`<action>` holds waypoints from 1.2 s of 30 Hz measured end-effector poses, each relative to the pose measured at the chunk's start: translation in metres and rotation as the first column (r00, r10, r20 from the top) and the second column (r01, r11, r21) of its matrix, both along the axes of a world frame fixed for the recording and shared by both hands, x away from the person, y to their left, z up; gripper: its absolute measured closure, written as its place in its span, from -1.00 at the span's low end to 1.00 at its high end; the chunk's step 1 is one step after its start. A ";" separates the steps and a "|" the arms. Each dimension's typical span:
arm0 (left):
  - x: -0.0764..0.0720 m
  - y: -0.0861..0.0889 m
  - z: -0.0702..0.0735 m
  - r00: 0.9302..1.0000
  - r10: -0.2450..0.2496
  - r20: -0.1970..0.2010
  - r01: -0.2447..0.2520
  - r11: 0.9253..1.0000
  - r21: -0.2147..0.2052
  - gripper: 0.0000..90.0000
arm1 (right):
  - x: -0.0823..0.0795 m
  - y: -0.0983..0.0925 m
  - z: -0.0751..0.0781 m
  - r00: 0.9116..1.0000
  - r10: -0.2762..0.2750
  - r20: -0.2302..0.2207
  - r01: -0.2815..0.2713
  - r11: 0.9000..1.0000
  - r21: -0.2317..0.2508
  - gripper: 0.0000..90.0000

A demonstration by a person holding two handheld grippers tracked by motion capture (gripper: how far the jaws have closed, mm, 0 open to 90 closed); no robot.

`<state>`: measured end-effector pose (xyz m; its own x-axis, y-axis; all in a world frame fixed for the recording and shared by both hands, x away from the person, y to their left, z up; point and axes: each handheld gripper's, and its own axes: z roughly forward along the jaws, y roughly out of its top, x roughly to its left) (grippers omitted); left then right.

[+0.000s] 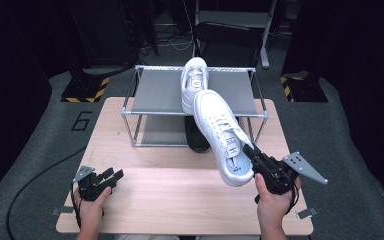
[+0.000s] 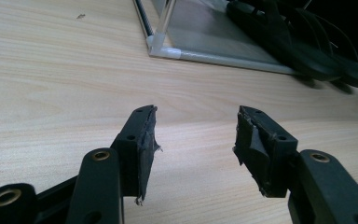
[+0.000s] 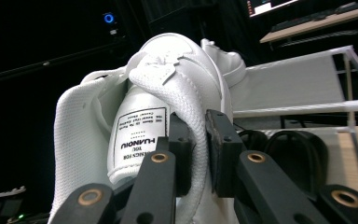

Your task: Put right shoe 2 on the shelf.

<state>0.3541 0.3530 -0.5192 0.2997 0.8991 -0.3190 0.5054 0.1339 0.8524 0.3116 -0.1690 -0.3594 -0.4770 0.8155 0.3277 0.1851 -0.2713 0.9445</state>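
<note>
Pale wooden bench (image 1: 145, 200), rectangular, grain running side to side; silver metal-tube two-shelf rack with grey panels (image 1: 155, 92), standing at the bench's far edge, centred; first white lace-up leather sneaker (image 1: 194, 80), lying on the rack's upper shelf, toe toward the far edge; second white lace-up leather sneaker (image 1: 222, 135), lifted off the bench, heel toward the near right corner, toe tilted up across the rack's front rail; black open sandal-type footwear (image 2: 303, 42), on the rack's lower shelf, partly jutting over its front rail; right gripper (image 1: 252, 155), black, two-jawed, in a hand near the near right corner, jaws pressed together on the padded heel collar of the second sneaker (image 3: 168, 93); left gripper (image 1: 111, 176), black, two-jawed, in a hand at the near left corner, low over the bench, jaws apart with only bare wood between them.
</note>
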 end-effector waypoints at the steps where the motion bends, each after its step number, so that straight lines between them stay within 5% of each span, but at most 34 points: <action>1: 0.000 0.000 0.000 1.000 -0.001 -0.006 0.001 1.000 -0.001 0.05 | 0.001 -0.002 0.000 1.000 -0.009 0.002 0.009 1.000 0.000 0.80; 13: 0.000 0.000 0.000 1.000 0.001 -0.001 -0.001 1.000 -0.003 0.05 | 0.017 -0.017 0.005 0.997 -0.078 -0.006 0.079 0.997 0.008 0.80; 36: 0.000 0.001 0.000 1.000 0.000 0.003 0.000 1.000 -0.008 0.05 | 0.066 -0.018 0.043 0.989 -0.150 0.014 0.150 0.989 0.017 0.80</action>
<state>0.3541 0.3540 -0.5193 0.3002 0.8967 -0.3254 0.5031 0.1409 0.8527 0.3774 -0.1874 -0.3164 -0.3550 0.8729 0.3348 0.1268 -0.3098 0.9423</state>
